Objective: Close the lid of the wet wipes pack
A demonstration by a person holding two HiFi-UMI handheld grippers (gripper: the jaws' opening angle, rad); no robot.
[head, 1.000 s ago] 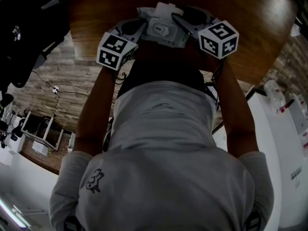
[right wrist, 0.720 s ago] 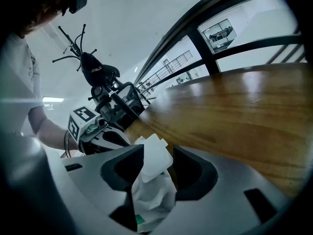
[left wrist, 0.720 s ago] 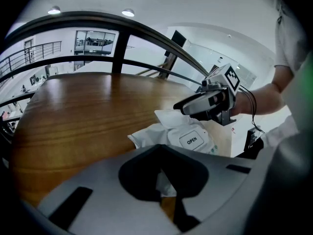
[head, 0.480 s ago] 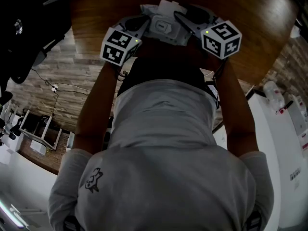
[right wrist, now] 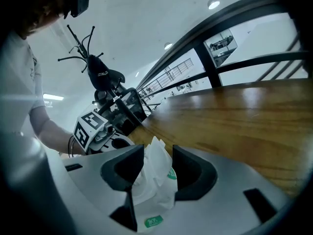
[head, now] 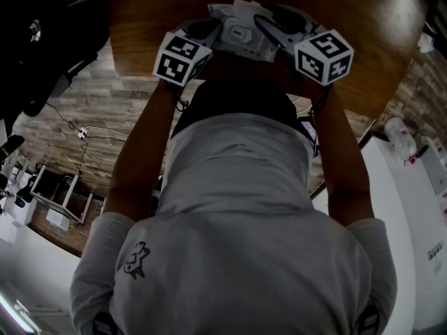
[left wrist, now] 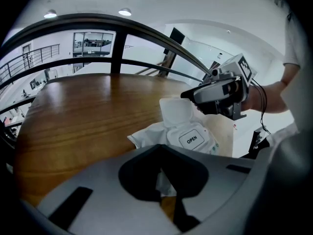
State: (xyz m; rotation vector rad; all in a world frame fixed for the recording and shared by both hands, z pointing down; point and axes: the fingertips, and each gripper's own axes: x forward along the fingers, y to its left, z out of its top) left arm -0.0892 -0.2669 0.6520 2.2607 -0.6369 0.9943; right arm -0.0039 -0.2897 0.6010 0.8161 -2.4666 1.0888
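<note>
The white wet wipes pack [head: 241, 33] lies on the round wooden table [head: 363, 33] near its front edge. In the left gripper view the pack [left wrist: 191, 139] shows an "OPEN" label, and its flip lid [left wrist: 178, 112] stands raised behind it. My left gripper [head: 209, 28] is at the pack's left end, with a white edge of the pack between its closed jaws [left wrist: 165, 190]. My right gripper [head: 269, 26] is at the right end, and the pack's crumpled end [right wrist: 156, 175] is pinched between its jaws. Each gripper appears in the other's view.
A white counter [head: 405, 187] with bottles [head: 394, 131] stands at the right, below the table. Dark equipment [head: 42, 40] hangs at the upper left. A curved black railing [left wrist: 122, 28] runs behind the table. The person's torso hides the near table edge.
Both grippers and the pack have shifted a little farther onto the table, and the left gripper's marker cube has moved up and right.
</note>
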